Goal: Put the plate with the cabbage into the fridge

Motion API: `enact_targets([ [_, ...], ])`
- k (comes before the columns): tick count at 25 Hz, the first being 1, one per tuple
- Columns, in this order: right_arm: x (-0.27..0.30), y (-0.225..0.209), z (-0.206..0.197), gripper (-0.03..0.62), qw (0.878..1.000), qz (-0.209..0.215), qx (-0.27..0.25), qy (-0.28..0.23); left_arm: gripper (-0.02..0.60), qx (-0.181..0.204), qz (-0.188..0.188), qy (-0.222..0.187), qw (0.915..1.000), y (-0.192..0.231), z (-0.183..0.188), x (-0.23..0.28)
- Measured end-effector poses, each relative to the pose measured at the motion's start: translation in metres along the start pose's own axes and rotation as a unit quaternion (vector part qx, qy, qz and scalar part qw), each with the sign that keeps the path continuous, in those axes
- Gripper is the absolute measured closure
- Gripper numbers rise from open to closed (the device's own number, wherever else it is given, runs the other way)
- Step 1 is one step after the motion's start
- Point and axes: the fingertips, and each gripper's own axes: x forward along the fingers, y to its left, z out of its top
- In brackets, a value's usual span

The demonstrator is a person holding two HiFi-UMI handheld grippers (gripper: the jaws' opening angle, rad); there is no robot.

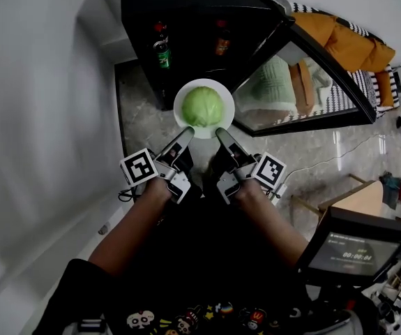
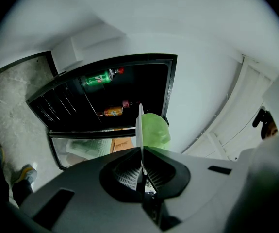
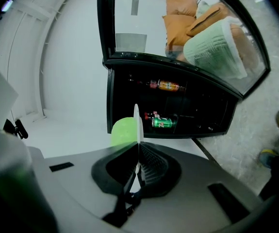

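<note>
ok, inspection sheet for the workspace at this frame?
surface: marble floor; no table seen.
job's things: white plate carrying the cabbage, held in the air in front of the fridge; glass door open; plate not yet inside.
clutter: green drink and orange bottle inside the fridge.
grippers: left gripper and right gripper each shut on the plate's near rim.
cables: one pale cable across the floor at right.
surroundings: white wall at left; sofa with orange cushions beyond the door; screen lower right.
</note>
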Motion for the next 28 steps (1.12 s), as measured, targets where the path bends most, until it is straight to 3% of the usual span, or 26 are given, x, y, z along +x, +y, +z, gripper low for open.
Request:
enact_targets([
  [7, 0.003, 0.016, -0.005, 0.577, 0.999, 0.015, -0.008, 0.031, 0.568, -0.004, -0.013, -0.023, 0.9996, -0.013, -0.001, -0.005],
  [13, 0.008, 0.021, -0.006, 0.577, 0.997, 0.057, -0.02, 0.052, 0.568, 0.045, -0.014, -0.05, 0.9977, -0.019, 0.003, -0.013],
  [28, 0.011, 0.011, -0.008, 0.579, 0.996, 0.049, -0.002, 0.072, 0.568, 0.066, 0.028, -0.081, 0.9941, -0.014, 0.005, -0.018],
])
